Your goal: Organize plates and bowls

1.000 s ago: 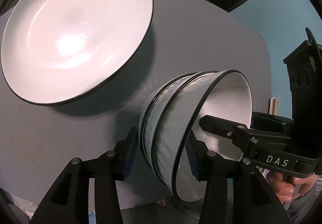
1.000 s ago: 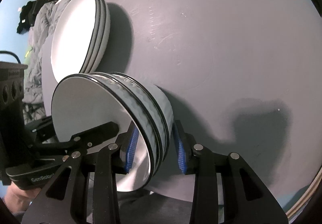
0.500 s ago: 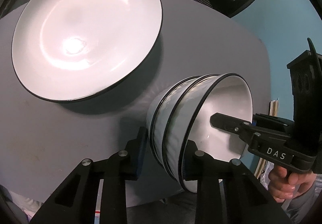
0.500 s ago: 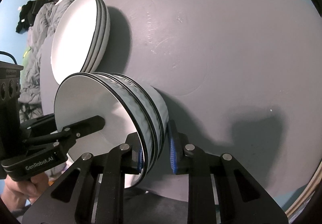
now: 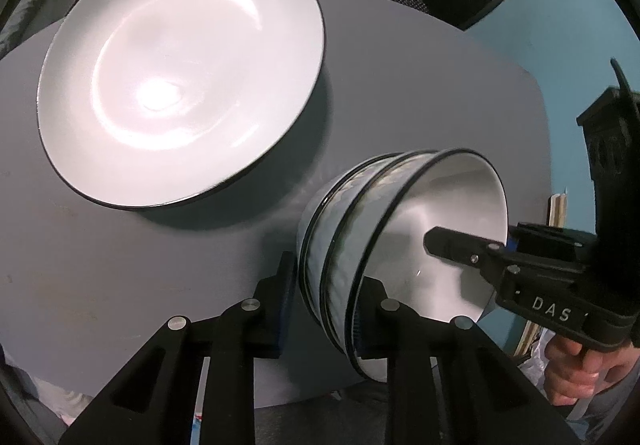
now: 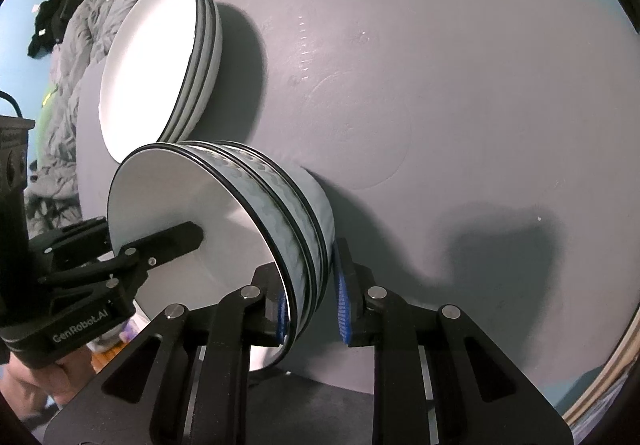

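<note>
1. Bowls (image 5: pixel 360 245), a nested stack of three with black rims and a pale patterned outside, sit at the near edge of the grey bench (image 6: pixel 460 85), right of the stack of plates (image 5: pixel 180 73).
2. My left claw (image 5: pixel 322 295) straddles the stack's near wall: one finger lies inside the top bowl, the other outside at the base, closed to a narrow span on the bowls.
3. My right claw (image 6: pixel 310 305) does the same from the opposite side, its blue pads (image 6: pixel 343 305) set around the rims; whether they press firmly I cannot tell.
4. I judge the stack heavy, rigid and breakable, with a glossy glaze that could slip on the pads.
5. The best hold seems to be across the wall just below the rims, on two opposite sides, kept level so the bowls stay nested.
6. The plates look glazed and fragile too, stacked three high.
</note>
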Available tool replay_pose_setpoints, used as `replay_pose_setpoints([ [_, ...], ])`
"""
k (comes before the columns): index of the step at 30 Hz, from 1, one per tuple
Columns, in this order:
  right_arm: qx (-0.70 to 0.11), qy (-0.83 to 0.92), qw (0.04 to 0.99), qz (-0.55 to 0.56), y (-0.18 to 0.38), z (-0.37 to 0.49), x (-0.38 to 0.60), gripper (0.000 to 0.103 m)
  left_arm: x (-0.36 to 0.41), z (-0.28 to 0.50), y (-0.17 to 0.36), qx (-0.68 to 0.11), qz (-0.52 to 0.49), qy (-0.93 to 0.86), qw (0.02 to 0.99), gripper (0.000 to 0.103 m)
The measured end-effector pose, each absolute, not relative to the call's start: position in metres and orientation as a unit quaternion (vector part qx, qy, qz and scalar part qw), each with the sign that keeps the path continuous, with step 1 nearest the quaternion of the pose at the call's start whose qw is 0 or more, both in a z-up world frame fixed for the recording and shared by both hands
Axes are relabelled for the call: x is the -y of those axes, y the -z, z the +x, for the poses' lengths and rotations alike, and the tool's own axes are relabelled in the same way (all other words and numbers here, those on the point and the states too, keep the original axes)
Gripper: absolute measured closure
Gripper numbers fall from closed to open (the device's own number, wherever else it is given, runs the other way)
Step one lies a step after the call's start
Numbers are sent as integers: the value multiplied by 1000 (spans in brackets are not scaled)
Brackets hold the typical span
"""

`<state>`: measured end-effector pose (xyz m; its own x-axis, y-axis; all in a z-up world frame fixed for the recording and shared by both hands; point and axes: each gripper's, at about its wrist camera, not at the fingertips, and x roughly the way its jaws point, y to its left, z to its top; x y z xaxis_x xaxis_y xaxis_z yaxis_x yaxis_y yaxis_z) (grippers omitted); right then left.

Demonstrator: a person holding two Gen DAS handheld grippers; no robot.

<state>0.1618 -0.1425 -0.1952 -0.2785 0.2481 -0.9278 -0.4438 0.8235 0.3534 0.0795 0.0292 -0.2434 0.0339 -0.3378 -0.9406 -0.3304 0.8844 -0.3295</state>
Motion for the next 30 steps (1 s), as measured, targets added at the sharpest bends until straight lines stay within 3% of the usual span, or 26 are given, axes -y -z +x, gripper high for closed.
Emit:
replay_pose_setpoints([
  [30,-735,-286,609,-86,180,158,125,84,-33,75,236,-700,-230,-5,676,79],
])
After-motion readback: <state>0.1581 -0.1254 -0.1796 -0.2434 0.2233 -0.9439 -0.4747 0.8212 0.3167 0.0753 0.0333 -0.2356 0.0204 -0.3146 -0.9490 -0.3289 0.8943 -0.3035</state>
